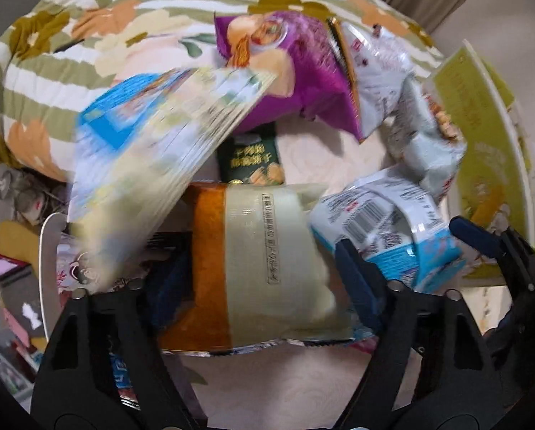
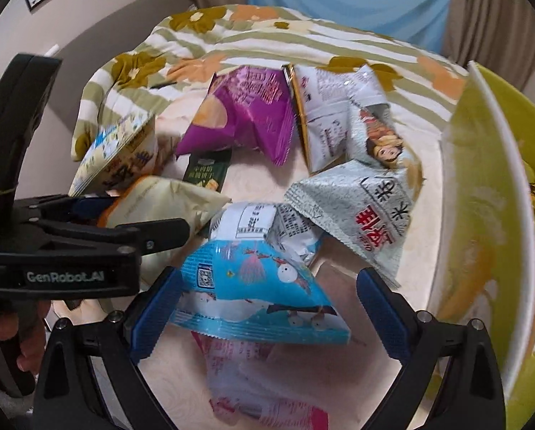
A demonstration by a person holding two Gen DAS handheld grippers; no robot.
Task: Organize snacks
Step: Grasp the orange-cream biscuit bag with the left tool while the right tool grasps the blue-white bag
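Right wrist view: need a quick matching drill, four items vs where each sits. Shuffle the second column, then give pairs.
Items:
1. purple packet
2. blue packet
3. yellow-green tub
4. dark green packet

Places:
A. between the right tool's blue pads
B. far side of the pile, next to the floral quilt
C. right edge of the view
D. partly tucked under the purple packet

Pairs: 1-B, 2-A, 3-C, 4-D

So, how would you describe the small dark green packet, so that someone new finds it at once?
Start at the big yellow-green tub on the right and look left across the snack pile to the purple bag. The dark green packet lies just below it, beside the orange-and-cream bag. It is the smallest packet and the only dark green one, with pale lettering.
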